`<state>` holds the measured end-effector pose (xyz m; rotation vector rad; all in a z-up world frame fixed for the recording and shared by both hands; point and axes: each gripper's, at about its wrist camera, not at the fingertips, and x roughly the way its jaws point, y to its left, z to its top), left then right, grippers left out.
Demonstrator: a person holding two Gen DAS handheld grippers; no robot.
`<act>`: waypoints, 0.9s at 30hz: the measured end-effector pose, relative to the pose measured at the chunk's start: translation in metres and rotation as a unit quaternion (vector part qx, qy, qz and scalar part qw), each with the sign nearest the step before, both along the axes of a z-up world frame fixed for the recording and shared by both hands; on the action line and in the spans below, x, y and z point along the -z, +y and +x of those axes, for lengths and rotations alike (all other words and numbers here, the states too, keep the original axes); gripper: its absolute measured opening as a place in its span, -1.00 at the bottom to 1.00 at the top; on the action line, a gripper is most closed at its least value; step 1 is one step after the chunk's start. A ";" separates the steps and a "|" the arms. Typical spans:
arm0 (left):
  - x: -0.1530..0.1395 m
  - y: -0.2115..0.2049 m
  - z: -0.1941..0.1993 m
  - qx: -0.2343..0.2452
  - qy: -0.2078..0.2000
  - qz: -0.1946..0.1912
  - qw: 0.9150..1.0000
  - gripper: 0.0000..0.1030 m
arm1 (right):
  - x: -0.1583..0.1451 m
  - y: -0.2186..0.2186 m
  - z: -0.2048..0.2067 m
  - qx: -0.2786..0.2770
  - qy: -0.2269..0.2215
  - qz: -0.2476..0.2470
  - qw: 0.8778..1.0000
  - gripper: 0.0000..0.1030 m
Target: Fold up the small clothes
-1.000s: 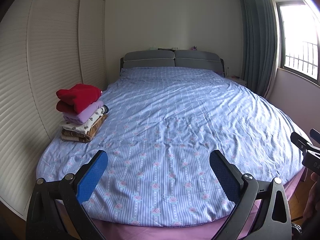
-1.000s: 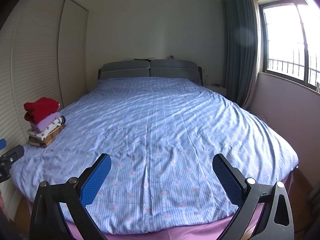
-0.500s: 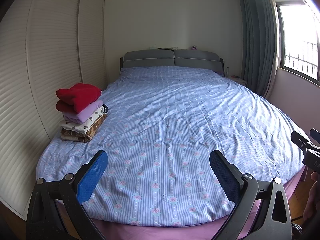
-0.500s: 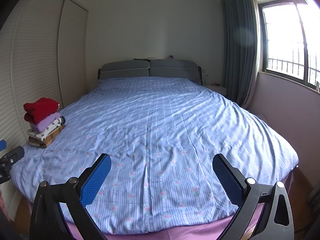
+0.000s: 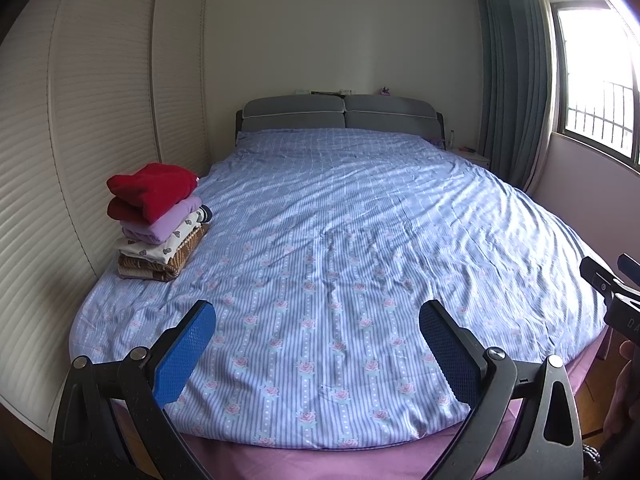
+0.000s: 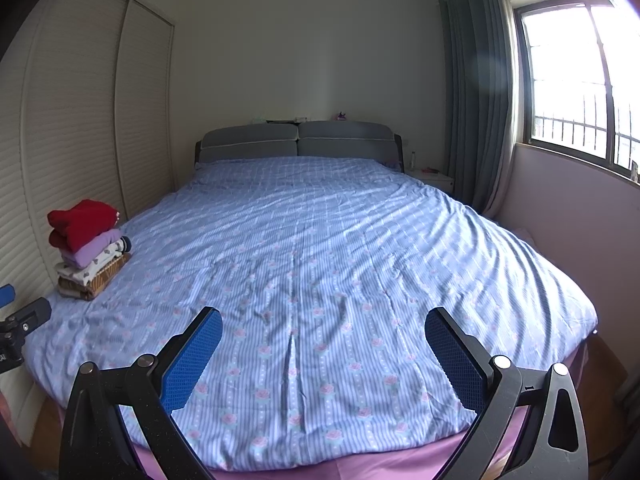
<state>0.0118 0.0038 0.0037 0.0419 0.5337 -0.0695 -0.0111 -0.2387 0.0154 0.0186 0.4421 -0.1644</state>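
A stack of folded small clothes point(image 5: 158, 220) sits on the bed's left side near the wardrobe: red on top, then lilac, a white patterned piece and a brown one at the bottom. It also shows in the right wrist view point(image 6: 86, 248). My left gripper point(image 5: 316, 324) is open and empty, held above the foot of the bed. My right gripper point(image 6: 324, 330) is open and empty too, also above the foot of the bed. Each gripper shows at the edge of the other's view.
The bed point(image 5: 360, 220) has a blue striped floral cover and a grey headboard point(image 5: 340, 114). A slatted wardrobe point(image 5: 80, 120) stands along the left. A curtain point(image 6: 476, 112) and a window point(image 6: 580, 80) are on the right.
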 end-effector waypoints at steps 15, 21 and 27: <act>0.002 -0.008 -0.002 0.012 -0.004 -0.001 1.000 1.00 | -0.001 0.004 0.002 0.003 0.004 0.007 1.000 0.99; 0.002 -0.008 -0.002 0.011 -0.004 0.002 1.000 1.00 | -0.001 0.004 0.001 0.003 0.004 0.007 1.000 0.99; 0.002 -0.007 -0.002 0.014 -0.004 -0.007 1.000 1.00 | -0.001 0.004 0.001 0.003 0.003 0.007 1.000 0.99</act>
